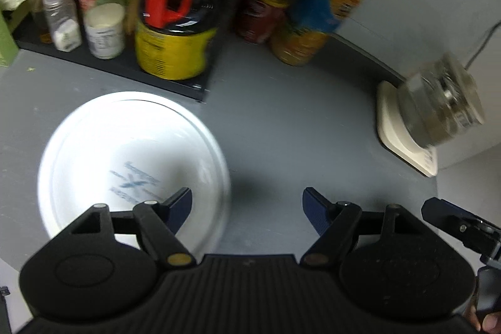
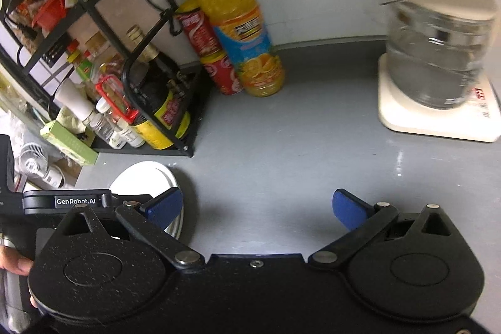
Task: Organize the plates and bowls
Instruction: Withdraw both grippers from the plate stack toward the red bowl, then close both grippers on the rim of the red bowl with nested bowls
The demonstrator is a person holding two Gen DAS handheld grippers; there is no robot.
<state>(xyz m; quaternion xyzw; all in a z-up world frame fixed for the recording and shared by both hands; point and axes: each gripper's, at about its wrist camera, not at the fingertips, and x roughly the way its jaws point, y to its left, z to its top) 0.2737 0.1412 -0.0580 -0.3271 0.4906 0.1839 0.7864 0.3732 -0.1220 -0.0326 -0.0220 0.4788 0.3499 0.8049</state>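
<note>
- On the grey counter, just in front of the black rack of bottles and jars, sits a white bowl, upside down as far as I can judge, with blue print showing on its flat base.
- My left tongs are spread wide and hold nothing; the bowl lies to their left and slightly ahead, and their left pad hangs over the bowl's near-right edge. I cannot tell whether it touches.
- My right tongs are also spread wide and empty; from them the bowl lies off to the left, partly hidden behind the left tool.
- So the left hand is the nearer one, and I judge the pick-up falls to it.
- The bowl is round, so it has no long axis to line up with; what matters is that its mouth seems to face down, leaving the rim at counter level.
- I judge the coming move needs a shift leftward so that the rim comes between the pads.
- Well to the right stands a glass kettle on its cream base, clear of that path.
- An orange juice bottle stands at the back wall.
</note>
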